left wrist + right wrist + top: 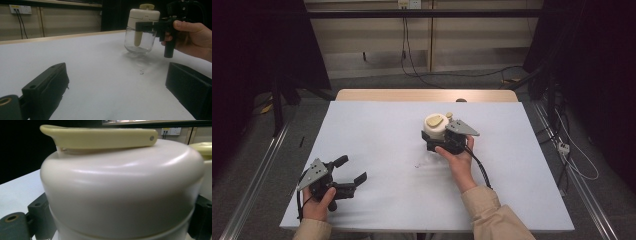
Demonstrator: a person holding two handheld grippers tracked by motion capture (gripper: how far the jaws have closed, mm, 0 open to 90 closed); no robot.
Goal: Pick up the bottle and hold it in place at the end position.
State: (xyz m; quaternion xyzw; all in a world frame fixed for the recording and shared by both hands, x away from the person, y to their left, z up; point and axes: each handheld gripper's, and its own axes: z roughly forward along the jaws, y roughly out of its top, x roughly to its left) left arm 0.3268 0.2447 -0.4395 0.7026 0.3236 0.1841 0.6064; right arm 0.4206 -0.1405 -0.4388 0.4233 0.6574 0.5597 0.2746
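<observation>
Gripping the jar (435, 131) near the middle of the white table (377, 145), slightly right of centre and toward the far side, the right gripper (432, 141) has its 2 jaws closed on the cream lid section, 1 on each side. Left gripper view: jar (140, 31) stands upright, long axis vertical, clear glass base on the tabletop, cream cap above, pale yellow lever (146, 6) on top. A yellowish spoon stem (136, 38) hangs straight down inside the glass. Right gripper view: cream cap (120, 190) sits between both jaws; yellow lever (100, 137) lies flat across the top, long axis roughly level, its lipped end pointing to that view's left. Right hand (457, 157) wraps the gripper body from the near side.

Left gripper (353, 170) sits low at the near left part of the table, well apart from the jar. Jaws spread wide, nothing between them, aimed toward the table's right. Left hand (319, 200) holds it from below.
</observation>
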